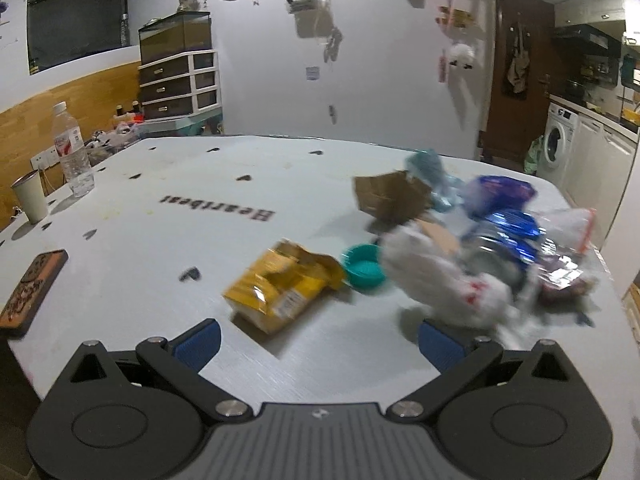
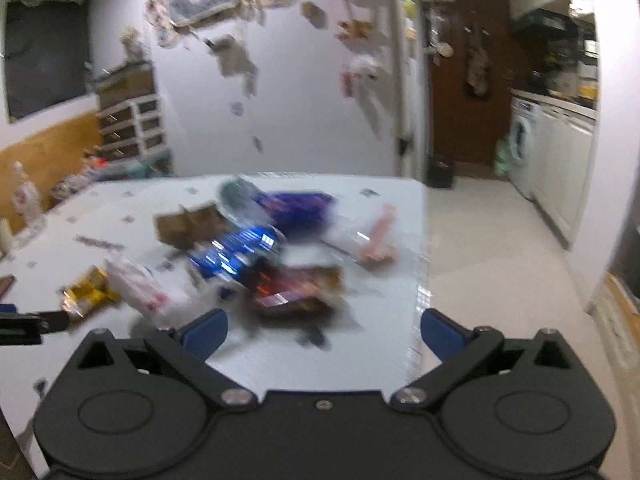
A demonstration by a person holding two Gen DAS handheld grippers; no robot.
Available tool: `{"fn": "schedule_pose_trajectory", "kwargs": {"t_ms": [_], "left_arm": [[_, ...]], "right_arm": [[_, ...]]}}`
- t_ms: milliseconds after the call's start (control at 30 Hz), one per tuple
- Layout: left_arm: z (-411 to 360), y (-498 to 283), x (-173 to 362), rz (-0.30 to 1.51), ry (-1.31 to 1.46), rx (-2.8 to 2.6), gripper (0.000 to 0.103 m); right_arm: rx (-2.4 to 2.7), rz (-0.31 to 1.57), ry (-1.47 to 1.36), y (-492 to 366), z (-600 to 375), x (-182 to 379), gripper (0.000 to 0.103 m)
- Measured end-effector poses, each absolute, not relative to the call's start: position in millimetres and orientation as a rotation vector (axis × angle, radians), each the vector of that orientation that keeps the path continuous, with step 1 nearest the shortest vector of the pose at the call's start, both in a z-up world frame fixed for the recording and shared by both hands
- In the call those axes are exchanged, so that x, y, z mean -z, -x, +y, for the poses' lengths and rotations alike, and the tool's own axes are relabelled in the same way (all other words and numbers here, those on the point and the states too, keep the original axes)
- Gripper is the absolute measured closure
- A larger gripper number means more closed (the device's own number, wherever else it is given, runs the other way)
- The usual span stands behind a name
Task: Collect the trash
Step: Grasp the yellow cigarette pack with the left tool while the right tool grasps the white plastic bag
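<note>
Trash lies on the white table point(image 1: 160, 280): a crumpled yellow bag point(image 1: 280, 288), a teal lid point(image 1: 362, 266), a white plastic bag point(image 1: 440, 280), torn brown cardboard point(image 1: 390, 196), blue foil wrappers point(image 1: 508, 220) and a clear zip bag point(image 1: 568, 232). My left gripper point(image 1: 320, 340) is open and empty, just short of the yellow bag. The right wrist view is blurred: my right gripper point(image 2: 324, 330) is open and empty above the table's near right part, in front of a dark red wrapper point(image 2: 296, 292) and the blue foil point(image 2: 240, 252).
A water bottle point(image 1: 72, 148) and a paper cup point(image 1: 30, 196) stand at the table's left edge, an orange-brown block point(image 1: 30, 292) nearer. The table's right edge point(image 2: 420, 260) drops to the pale floor. A drawer unit point(image 1: 180, 84) stands behind.
</note>
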State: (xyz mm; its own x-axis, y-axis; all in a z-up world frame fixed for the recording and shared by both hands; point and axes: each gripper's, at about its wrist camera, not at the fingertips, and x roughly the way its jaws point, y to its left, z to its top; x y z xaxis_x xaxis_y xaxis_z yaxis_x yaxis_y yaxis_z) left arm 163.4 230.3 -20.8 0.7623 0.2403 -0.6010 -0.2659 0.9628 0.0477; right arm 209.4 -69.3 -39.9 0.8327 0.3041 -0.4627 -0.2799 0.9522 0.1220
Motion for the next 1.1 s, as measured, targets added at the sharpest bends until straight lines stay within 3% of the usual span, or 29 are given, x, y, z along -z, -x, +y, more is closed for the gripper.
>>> {"fn": "schedule_pose_trajectory", "kwargs": {"t_ms": [400, 567, 633, 1100], "left_arm": [[310.5, -211.9, 37.4, 0.673, 0.063, -0.181, 0.000], [333.2, -228.3, 40.2, 0.680, 0.089, -0.089, 0.000], [338.1, -235.4, 42.9, 0.693, 0.096, -0.039, 0.000], [336.7, -244.6, 71.8, 0.783, 0.138, 0.031, 0.000]], "right_arm": [[-0.743, 0.460, 0.064, -250.5, 21.0, 46.6, 0.000], [-0.898, 0.534, 0.090, -271.7, 41.6, 52.9, 0.020], [-0.932, 0.559, 0.100, -280.7, 47.3, 58.5, 0.022], [-1.020, 0.685, 0.081, -268.7, 41.6, 74.4, 0.023]]}}
